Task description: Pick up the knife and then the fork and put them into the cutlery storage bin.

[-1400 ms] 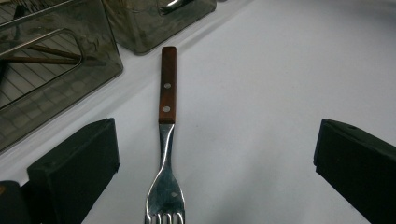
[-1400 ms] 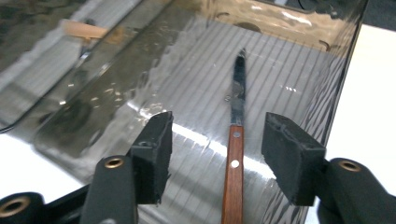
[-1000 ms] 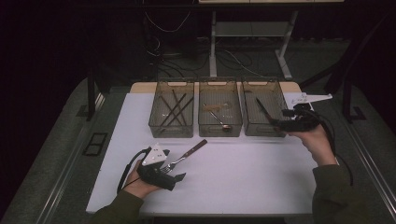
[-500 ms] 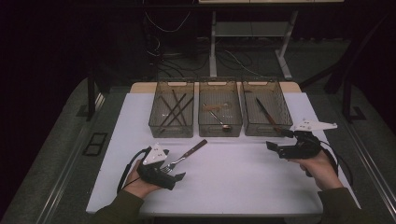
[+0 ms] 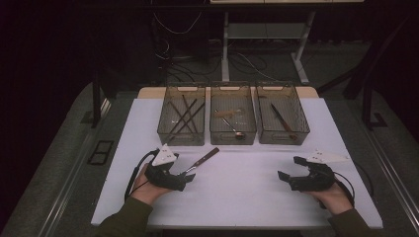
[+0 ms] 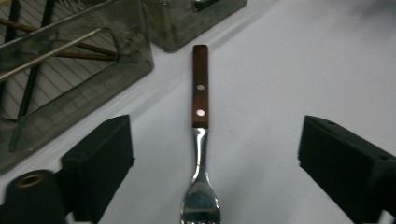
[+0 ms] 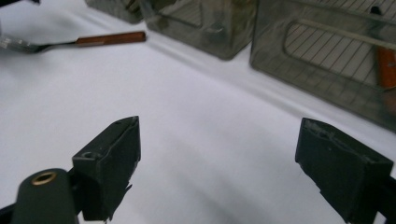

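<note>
The fork (image 6: 200,140) lies flat on the white mat (image 5: 247,207), just in front of the left bin (image 5: 182,116), wooden handle toward the bins. The left gripper (image 5: 190,178) straddles its tine end, jaws wide, just narrowing, not touching. Well right of the fork, the right gripper (image 5: 290,168) sits low, jaws wide, just opened, empty.

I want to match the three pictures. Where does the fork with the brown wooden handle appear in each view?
High view: the fork with the brown wooden handle lies on the white table, lower left of centre, beside the left gripper.
Left gripper view: centre, lengthwise between the open jaws, handle away.
Right gripper view: top left corner.
Shared landmark: the row of clear plastic bins, just behind the fork.
</note>
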